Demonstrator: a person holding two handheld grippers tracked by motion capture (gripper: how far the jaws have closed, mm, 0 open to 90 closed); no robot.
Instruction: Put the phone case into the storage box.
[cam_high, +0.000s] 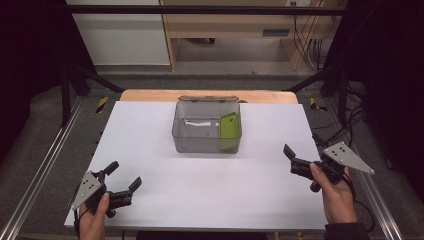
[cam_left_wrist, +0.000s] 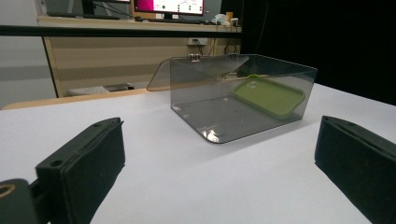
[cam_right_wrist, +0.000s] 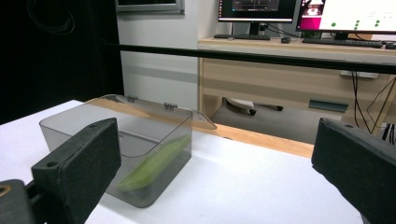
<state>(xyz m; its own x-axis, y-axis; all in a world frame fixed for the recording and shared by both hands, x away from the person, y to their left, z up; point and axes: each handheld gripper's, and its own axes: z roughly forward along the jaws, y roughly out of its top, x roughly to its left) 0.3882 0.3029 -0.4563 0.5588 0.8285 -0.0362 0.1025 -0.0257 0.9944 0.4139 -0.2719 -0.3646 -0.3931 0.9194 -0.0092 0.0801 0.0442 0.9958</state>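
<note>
At mid-table a clear box (cam_high: 207, 131) is seen, lid open, with a green case (cam_high: 229, 131) leaned against its right wall. Well apart from it, the left gripper (cam_high: 124, 175) and right gripper (cam_high: 290, 159) are held released, grasping nothing.

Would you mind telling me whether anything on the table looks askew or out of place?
Only one thing: the green phone case is not lying flat. It stands tilted on its edge against the right wall of the clear box, whose lid is swung open at the back. Nothing looks spilled or damaged.
</note>
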